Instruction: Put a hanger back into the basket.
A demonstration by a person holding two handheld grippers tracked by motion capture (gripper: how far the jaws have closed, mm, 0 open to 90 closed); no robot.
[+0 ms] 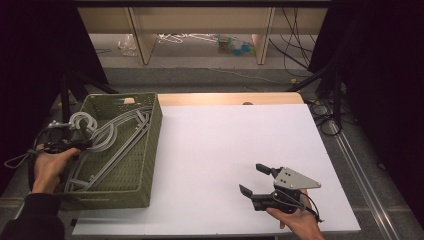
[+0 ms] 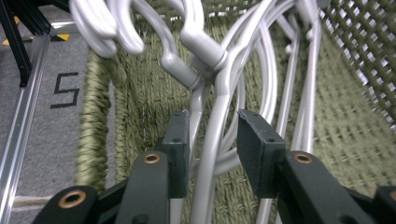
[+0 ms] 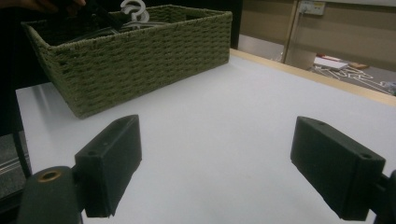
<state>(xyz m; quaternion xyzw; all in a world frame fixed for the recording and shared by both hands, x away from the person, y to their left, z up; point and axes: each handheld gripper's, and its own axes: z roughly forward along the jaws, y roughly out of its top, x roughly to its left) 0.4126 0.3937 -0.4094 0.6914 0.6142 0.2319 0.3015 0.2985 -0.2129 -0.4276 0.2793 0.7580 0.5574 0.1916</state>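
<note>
Several grey plastic hangers (image 1: 117, 137) lie in a green woven basket (image 1: 147, 165) at the table's left. Their hooks (image 2: 116, 28) bunch at the basket's left rim. My left gripper (image 1: 86, 142) reaches over that rim; in the left gripper view its jaws (image 2: 214, 135) stand a little apart, with one hanger's shoulder bar (image 2: 219, 116) running between them, just below the necks. My right gripper (image 1: 251, 178) hovers wide open over the white board (image 1: 215, 140) near the front right, with nothing between its jaws (image 3: 215, 158).
The basket (image 3: 140, 60) stands along the board's left edge, hanger hooks (image 3: 133, 8) poking above its rim. A strip of wooden table (image 1: 230, 98) shows behind the board. Black stands and cables flank the table; shelving sits beyond.
</note>
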